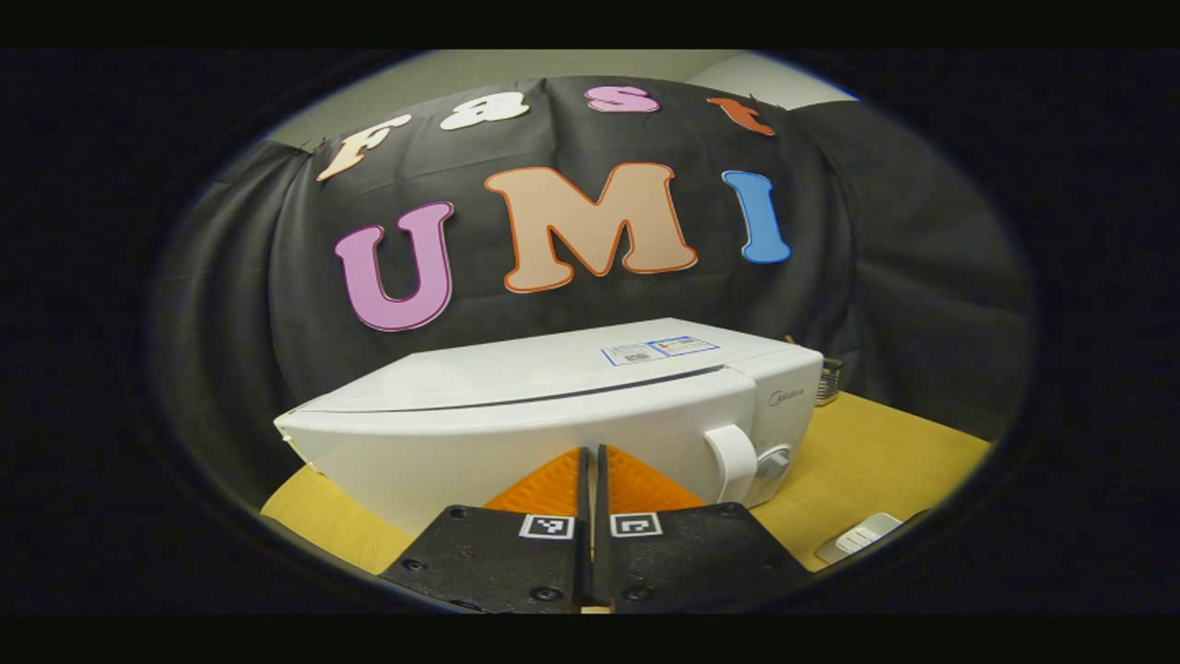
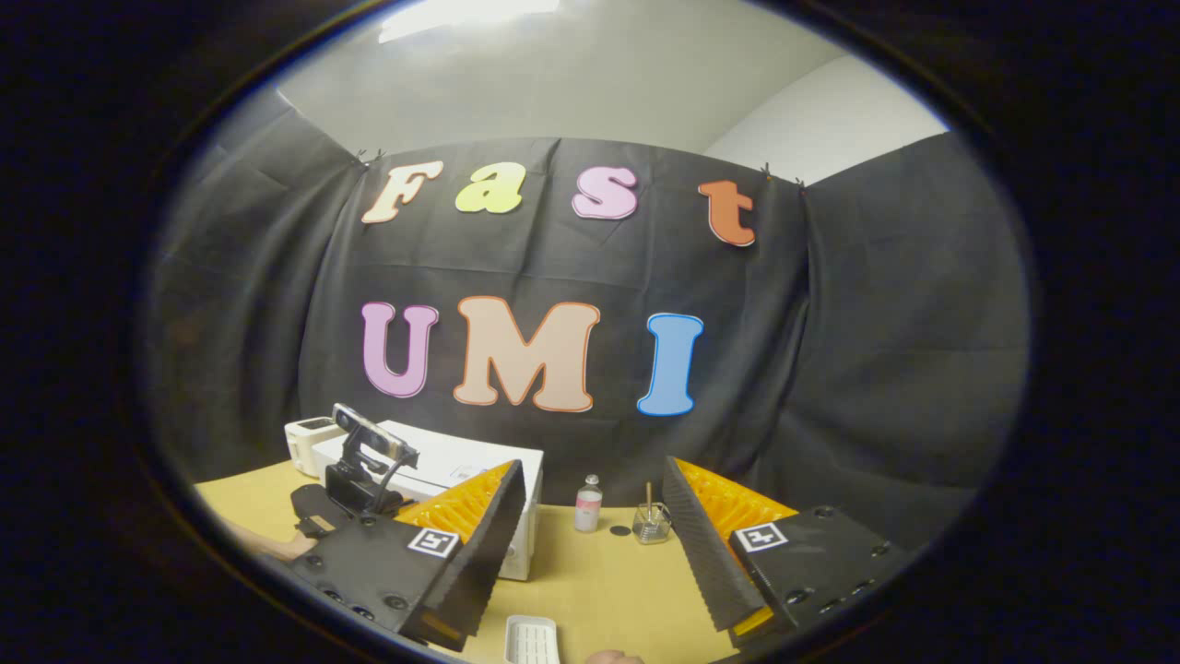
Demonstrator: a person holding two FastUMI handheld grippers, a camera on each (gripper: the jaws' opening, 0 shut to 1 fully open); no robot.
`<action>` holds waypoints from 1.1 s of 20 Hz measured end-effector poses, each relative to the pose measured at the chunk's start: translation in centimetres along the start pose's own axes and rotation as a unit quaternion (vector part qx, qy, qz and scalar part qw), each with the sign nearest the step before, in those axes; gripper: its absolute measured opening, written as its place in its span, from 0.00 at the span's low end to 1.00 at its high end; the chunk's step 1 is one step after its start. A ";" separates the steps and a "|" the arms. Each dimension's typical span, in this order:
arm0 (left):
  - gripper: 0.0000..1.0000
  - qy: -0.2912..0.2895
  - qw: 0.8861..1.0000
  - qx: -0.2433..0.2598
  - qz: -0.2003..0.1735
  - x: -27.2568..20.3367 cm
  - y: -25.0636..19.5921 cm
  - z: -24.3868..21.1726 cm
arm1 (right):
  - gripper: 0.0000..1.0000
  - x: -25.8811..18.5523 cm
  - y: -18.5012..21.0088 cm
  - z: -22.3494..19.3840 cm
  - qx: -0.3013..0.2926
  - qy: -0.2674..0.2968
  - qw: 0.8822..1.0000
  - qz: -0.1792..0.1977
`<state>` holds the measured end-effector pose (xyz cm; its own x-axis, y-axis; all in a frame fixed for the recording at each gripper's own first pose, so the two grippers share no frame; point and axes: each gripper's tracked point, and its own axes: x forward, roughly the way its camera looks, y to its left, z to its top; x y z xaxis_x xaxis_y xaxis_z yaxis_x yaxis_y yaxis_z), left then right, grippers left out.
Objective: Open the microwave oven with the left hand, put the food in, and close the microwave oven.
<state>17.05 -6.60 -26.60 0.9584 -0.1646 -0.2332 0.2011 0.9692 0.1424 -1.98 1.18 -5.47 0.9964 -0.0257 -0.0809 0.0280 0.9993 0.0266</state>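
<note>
- The microwave [image 1: 553, 415] stands on the table [image 1: 876, 461], door shut; opening not yet begun.
- The left gripper [image 1: 590, 480], fingers closed on nothing, faces the door near its handle [image 1: 733, 456].
- The right gripper [image 2: 595, 544] hangs wide open, empty; a white tray [image 2: 532, 639] lies below.

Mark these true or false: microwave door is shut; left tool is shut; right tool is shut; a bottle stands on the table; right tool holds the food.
1. The microwave door is shut: true.
2. The left tool is shut: true, with nothing between its fingers.
3. The right tool is shut: false, its fingers stand wide apart.
4. A small bottle stands on the table: true, beside a glass jar.
5. The right tool holds the food: false, it holds nothing.
</note>
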 end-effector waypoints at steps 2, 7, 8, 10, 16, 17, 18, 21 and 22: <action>0.00 0.025 1.000 -0.007 0.000 0.7 0.2 -1.1 | 0.87 0.1 0.1 -0.1 0.002 0.002 1.000 0.002; 0.02 -0.002 1.000 0.002 0.007 -0.8 1.2 1.3 | 0.87 -0.2 0.3 -0.3 -0.002 0.005 1.000 0.004; 0.00 -0.006 1.000 -0.005 0.006 -1.6 1.2 2.0 | 0.87 -0.1 0.4 -0.3 -0.001 0.003 1.000 0.004; 0.02 -0.027 1.000 -0.014 0.006 -3.8 1.4 4.4 | 0.87 0.1 0.7 -0.2 0.003 0.001 1.000 0.006; 0.06 -0.077 0.996 -0.039 0.012 -12.2 3.8 11.7 | 0.87 0.4 1.6 0.1 0.004 -0.006 1.000 0.007; 0.12 -0.083 0.996 -0.038 0.014 -13.6 4.5 12.7 | 0.87 0.4 1.7 0.1 0.007 -0.006 1.000 0.006; 0.29 -0.089 0.995 -0.032 0.019 -14.7 5.2 13.7 | 0.87 0.4 2.0 0.1 0.010 -0.007 1.000 0.006; 0.95 -0.097 0.995 -0.019 0.031 -17.9 6.9 15.5 | 0.87 0.4 2.8 0.7 0.015 -0.013 1.000 0.008; 0.99 -0.092 0.995 -0.023 0.035 -18.8 7.5 15.6 | 0.87 0.4 3.1 0.9 0.015 -0.014 1.000 0.009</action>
<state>3.68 0.87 -6.17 0.9914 -0.1236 -0.0434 0.1276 0.9862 0.1059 -1.45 4.24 -4.56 0.9986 -0.0094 -0.0514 0.0124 0.9983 0.0573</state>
